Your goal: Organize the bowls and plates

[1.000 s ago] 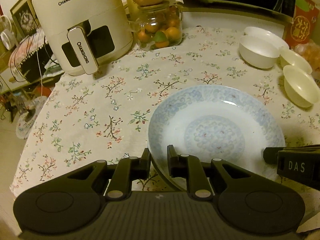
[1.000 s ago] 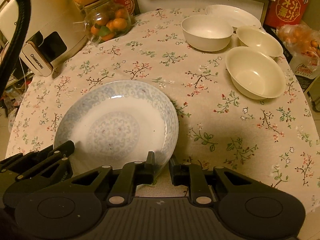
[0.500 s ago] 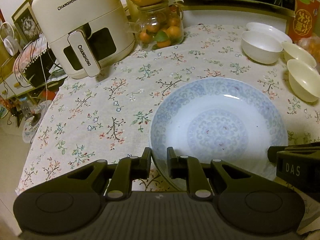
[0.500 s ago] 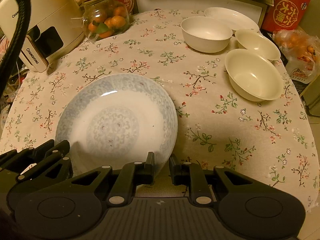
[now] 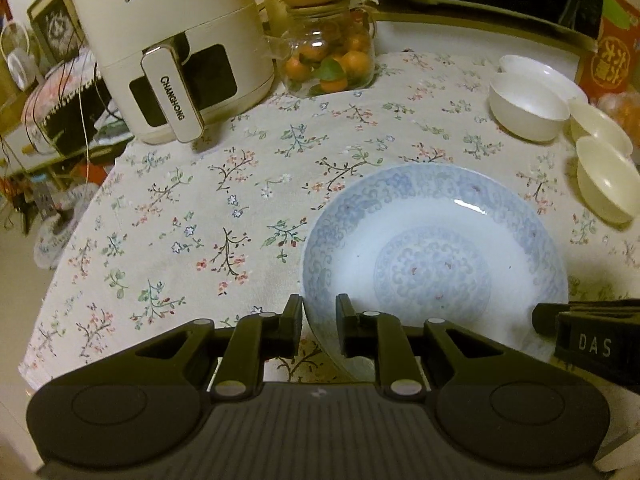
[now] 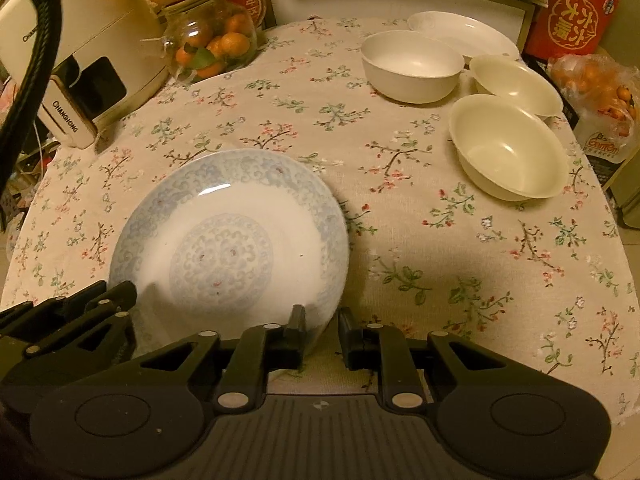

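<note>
Now the blue plate [image 5: 434, 264] sits on the near side of the desk [image 5: 200, 200]. Left tool [image 5: 319, 316] has just been loosening on its rim; right tool [image 6: 320, 326] pinches the other edge. Next, I think, carry it to the far white plate [image 6: 464, 38] by the bowls [image 6: 508, 146].

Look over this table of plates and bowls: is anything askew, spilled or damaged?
Nothing is spilled or visibly broken. The oddity is the blue-patterned plate: it sits tilted, near rim raised, between the left gripper and right gripper. The bowls stand upright.
</note>
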Tool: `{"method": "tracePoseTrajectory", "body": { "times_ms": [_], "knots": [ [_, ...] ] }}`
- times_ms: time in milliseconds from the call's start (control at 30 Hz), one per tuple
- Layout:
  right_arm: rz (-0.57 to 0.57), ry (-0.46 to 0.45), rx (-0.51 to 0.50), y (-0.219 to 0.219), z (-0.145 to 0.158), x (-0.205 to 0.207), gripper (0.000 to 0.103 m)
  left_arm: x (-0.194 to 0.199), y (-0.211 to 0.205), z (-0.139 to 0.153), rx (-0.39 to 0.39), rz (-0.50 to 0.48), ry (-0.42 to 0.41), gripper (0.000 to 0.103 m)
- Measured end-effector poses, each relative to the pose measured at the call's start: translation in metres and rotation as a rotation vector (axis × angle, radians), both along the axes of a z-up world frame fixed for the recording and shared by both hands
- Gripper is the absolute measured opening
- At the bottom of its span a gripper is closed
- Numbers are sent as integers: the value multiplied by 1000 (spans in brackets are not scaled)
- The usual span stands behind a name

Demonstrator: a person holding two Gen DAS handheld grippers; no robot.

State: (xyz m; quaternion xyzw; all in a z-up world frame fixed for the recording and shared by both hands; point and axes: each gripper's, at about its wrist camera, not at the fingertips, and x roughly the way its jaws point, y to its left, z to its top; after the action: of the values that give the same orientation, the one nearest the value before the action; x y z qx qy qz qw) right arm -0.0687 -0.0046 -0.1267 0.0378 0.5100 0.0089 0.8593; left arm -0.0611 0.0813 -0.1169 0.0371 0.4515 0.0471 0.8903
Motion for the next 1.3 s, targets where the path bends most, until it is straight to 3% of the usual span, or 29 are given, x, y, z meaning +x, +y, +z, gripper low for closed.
{"method": "tracePoseTrajectory", "body": {
  "times_ms": [467, 567, 767, 1000, 1300],
  "knots": [
    [-44, -20, 60, -27, 13, 5, 34, 15, -11, 22, -97, 10, -30, 26],
    [-43, -33, 67, -34, 20, 10, 38, 23, -19, 29, -115, -1, -39, 34],
    [-56, -87, 14, -48, 38, 23, 45, 43, -32, 38, -153, -38, -57, 46],
    [-43, -165, -86, -64, 58, 36, 63, 70, -55, 48, -189, -89, -74, 58],
    [-83, -199, -121, -98, 71, 52, 69, 108, -94, 59, -216, -147, -80, 64]
  ]
}}
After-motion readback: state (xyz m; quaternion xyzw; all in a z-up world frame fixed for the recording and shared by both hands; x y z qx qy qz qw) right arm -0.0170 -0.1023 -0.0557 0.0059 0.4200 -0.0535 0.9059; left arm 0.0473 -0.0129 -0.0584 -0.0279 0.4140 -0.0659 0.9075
